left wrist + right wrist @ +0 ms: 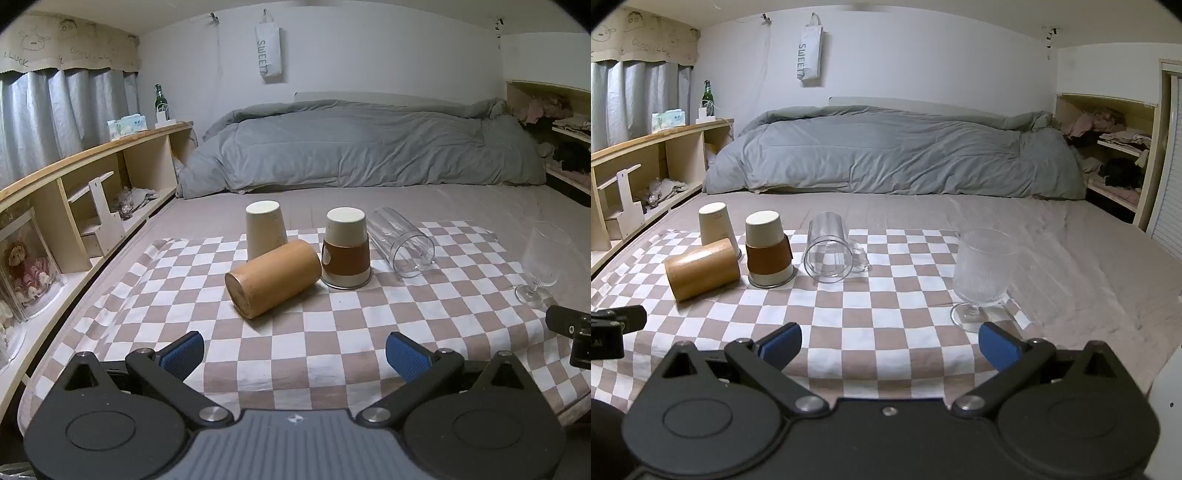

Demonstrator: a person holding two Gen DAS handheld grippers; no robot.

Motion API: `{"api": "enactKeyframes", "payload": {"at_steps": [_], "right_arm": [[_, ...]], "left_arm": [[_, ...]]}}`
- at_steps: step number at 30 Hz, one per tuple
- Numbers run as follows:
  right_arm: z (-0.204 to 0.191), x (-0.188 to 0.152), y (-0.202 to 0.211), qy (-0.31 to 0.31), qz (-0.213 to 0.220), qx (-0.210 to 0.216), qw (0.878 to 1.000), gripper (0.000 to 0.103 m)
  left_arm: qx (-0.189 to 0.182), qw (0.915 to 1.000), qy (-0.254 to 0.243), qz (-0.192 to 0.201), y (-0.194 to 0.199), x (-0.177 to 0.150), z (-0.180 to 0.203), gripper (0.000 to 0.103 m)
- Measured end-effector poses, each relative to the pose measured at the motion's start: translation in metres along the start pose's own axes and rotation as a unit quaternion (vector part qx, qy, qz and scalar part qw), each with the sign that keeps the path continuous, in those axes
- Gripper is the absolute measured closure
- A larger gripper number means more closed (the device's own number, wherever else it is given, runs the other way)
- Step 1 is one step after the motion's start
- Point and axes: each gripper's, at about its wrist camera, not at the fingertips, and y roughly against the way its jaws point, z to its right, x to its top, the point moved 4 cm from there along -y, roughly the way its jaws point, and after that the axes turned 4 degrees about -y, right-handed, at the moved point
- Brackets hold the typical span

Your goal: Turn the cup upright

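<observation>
Checkered cloth [332, 332] bears a wooden cup [273, 282] on its side, base toward both wide-apart jaws.

Bamboo cup [273, 282] before paper cup [266, 229], on cloth [332, 332].

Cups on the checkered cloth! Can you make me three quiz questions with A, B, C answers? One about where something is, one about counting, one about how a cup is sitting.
1. Where does the stemmed glass stand?
A. at the right end of the checkered cloth
B. on the wooden shelf
C. on the grey duvet

2. How many cups lie on their sides?
A. none
B. two
C. four

3. How is the cup with the brown sleeve sitting?
A. upright
B. on its side
C. upside down

Answers:
1 A, it stands apart, right of the others.
2 B, the wooden cup and the clear glass mug.
3 C, its closed base faces up.
</observation>
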Motion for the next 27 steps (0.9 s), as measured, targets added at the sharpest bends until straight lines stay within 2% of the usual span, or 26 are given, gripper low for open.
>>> {"api": "enactKeyframes", "payload": {"at_steps": [27], "right_arm": [[-0.0012, -0.0004, 0.0004, 0.004, -0.001, -0.003, 1.0, 0.0]], "left_arm": [[0.001, 1.0, -0.001, -0.001, 0.0, -0.0001, 0.0, 0.0]]}}
